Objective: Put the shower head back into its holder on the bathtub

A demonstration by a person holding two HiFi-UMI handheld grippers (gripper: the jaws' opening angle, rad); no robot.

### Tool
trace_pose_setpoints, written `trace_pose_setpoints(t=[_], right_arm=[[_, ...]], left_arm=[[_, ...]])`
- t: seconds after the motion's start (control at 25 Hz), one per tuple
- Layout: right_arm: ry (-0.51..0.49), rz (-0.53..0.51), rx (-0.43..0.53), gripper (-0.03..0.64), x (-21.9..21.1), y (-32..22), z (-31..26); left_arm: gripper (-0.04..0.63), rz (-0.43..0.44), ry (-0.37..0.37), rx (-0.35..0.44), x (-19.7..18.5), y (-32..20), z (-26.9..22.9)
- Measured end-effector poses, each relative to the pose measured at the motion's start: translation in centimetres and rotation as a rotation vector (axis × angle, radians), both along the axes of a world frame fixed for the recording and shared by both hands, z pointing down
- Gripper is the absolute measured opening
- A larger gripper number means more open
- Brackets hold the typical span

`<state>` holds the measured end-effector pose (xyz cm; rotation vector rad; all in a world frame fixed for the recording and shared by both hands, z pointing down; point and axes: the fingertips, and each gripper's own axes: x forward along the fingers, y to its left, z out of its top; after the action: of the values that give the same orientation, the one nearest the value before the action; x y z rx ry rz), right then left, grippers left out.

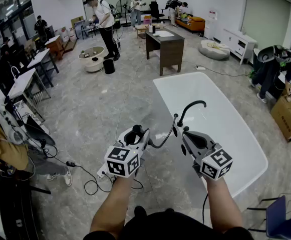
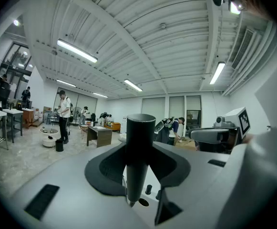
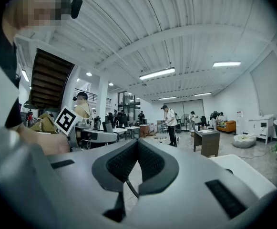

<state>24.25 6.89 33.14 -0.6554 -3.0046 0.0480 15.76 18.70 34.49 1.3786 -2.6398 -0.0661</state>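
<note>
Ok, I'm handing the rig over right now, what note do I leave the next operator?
Left gripper: shut on the black shower head, held beside the bathtub. Right gripper: shut, empty, alongside it. Hose runs from the shower head toward the black faucet at the tub's edge. Done: shower head in hand. Left: seat it in its holder, which I can't pick out here.

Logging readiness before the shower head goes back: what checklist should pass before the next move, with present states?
1. Left tool clamped on shower head: ok.
2. Right tool jaws together; whether they pinch the hose: cannot tell.
3. Hose sags smoothly between the tools, no kink: ok.
4. Holder located on the bathtub rim: cannot tell, the tools cover the near edge.
</note>
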Motion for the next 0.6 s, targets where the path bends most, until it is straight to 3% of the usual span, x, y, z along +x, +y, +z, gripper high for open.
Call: trace_pose_setpoints(t=[0.6], right_arm=[[0.004, -0.012, -0.033, 0.017, 0.52, -0.82, 0.02]], left_arm=[[0.147, -0.01, 0.016, 0.012, 0.03, -0.52, -0.46]])
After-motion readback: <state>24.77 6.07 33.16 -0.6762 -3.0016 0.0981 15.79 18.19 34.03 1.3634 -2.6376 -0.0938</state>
